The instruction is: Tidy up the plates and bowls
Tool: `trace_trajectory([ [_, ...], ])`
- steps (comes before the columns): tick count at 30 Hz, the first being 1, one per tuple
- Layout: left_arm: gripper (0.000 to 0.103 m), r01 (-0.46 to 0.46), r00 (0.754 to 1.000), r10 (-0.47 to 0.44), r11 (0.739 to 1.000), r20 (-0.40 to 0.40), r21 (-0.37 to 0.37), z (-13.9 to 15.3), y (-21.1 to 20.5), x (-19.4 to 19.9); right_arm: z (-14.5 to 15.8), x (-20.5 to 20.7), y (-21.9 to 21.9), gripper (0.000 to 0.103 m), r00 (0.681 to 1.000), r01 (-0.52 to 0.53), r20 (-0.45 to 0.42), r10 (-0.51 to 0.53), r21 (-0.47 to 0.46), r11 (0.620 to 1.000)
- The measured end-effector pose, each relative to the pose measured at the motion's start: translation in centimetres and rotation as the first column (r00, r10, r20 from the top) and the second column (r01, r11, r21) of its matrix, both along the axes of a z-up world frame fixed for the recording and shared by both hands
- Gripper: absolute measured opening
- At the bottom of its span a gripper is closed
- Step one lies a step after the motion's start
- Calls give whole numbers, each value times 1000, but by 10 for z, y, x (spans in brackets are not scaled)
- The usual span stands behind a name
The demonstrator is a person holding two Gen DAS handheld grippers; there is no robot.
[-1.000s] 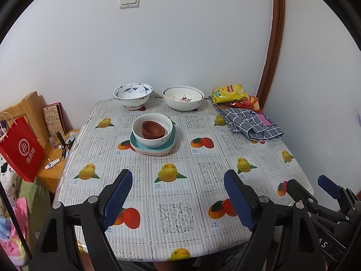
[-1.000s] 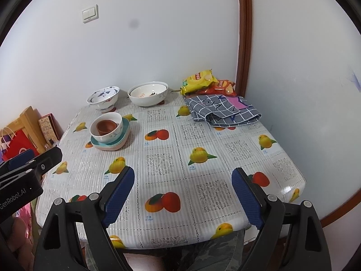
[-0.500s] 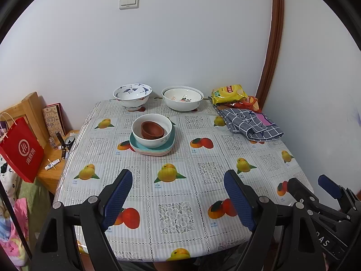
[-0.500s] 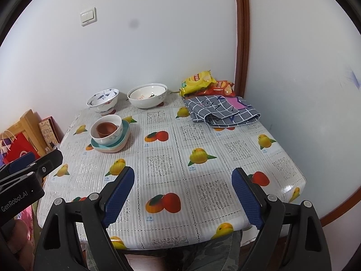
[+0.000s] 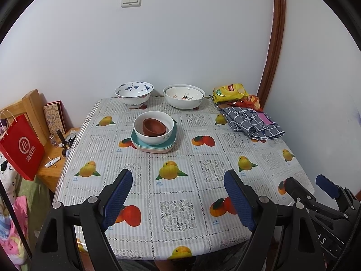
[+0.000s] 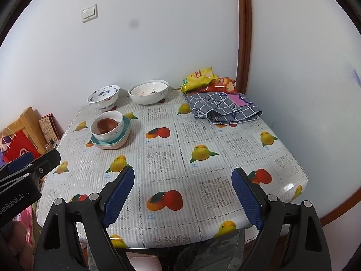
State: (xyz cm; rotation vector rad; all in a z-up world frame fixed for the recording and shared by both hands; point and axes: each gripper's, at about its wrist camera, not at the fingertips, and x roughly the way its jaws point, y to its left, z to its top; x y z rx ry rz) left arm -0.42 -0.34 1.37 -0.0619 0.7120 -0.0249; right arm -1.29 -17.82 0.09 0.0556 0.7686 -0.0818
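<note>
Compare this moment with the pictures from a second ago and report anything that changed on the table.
Nothing visibly changed. Both grippers, left and right, hang open and empty over the near edge of the table; the stack of plates and the bowls sit where they were.

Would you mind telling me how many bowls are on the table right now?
4. A blue-patterned bowl and a wide white bowl stand by the far wall. A white bowl sits on the stacked plates, with a small brown bowl nested inside it. More could hide underneath.
</note>
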Motion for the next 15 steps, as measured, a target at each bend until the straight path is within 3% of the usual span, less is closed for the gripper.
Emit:
trace_trajectory([
  [15,82,-1,1000,1,1000,1,0,-1,2,-1,-3,1,0,87,1000,11,-5,-10,12,1000],
])
